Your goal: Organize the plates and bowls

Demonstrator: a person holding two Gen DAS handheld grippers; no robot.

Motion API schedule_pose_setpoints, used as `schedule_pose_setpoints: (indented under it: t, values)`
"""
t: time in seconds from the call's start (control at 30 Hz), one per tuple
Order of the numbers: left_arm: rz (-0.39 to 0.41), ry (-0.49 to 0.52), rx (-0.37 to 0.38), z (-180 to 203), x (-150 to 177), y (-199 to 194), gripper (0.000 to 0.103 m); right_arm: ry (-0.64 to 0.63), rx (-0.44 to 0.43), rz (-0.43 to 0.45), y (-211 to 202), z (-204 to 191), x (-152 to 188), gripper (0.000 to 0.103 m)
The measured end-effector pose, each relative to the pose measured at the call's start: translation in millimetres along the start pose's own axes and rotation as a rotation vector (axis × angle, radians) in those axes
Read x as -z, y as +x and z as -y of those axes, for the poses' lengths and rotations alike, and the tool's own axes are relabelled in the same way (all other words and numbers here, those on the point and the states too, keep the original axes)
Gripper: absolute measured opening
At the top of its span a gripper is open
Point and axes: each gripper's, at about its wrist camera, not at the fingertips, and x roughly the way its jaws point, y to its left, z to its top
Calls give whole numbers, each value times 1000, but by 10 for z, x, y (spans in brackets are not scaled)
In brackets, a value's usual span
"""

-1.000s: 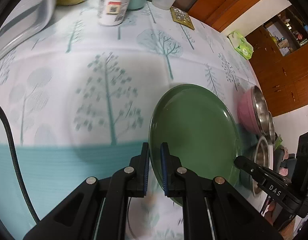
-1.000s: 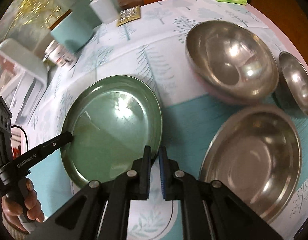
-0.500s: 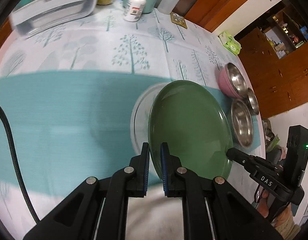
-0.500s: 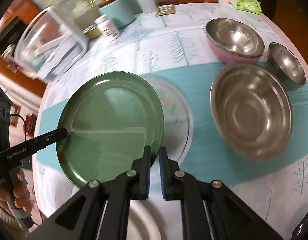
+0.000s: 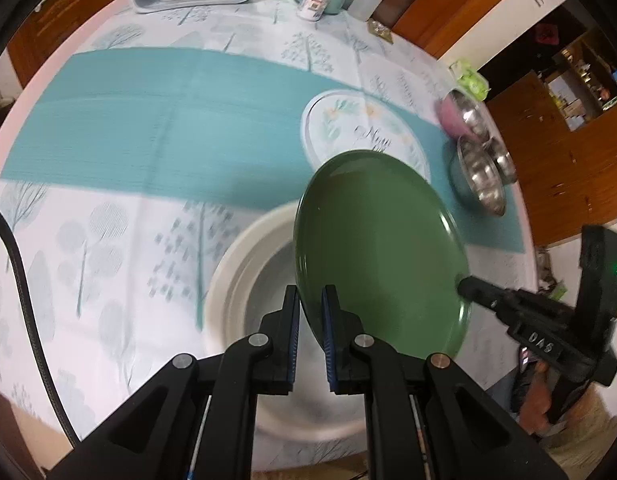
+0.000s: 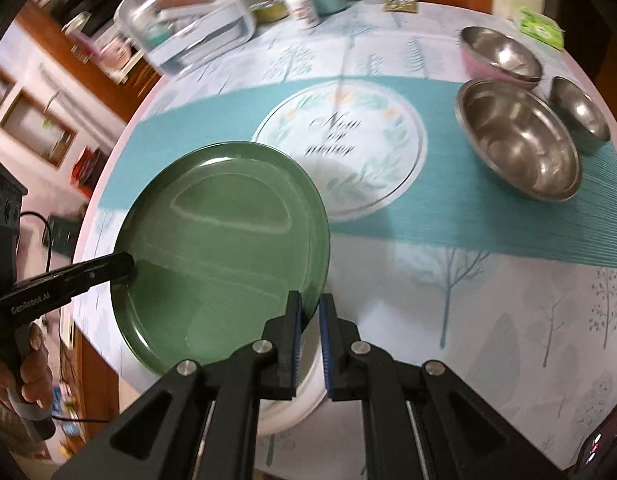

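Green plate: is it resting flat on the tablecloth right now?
No. The green plate is lifted and tilted, pinched at opposite rims by the left tongs and right tongs.

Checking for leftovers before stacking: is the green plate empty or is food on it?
Empty. The green plate shows a bare glossy face with only reflections, held at opposite rims by the left gripper and right gripper.

The round worktop wore a tree-printed teal cloth. On it sat steel bowls, a white plate and a clear plastic container.
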Motion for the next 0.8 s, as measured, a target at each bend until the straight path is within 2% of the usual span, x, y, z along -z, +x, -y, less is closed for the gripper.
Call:
schedule_pose_setpoints:
  t: [0.17,0.37,0.53,0.8]
  values:
    - [-9,-25,-32,-103,380,25,9,-73,9,-28,96,-117,159,8]
    - [-31,-48,-54,-188,607,110,9,-121,26,-55,197,-170,281,8]
    - [-43,-57,-67,-208,641,150,10,-129,29,-71,269,-175,295,8]
    - [-60,-2,-127,-92,589,199,11,-122,28,-76,302,-170,306,9]
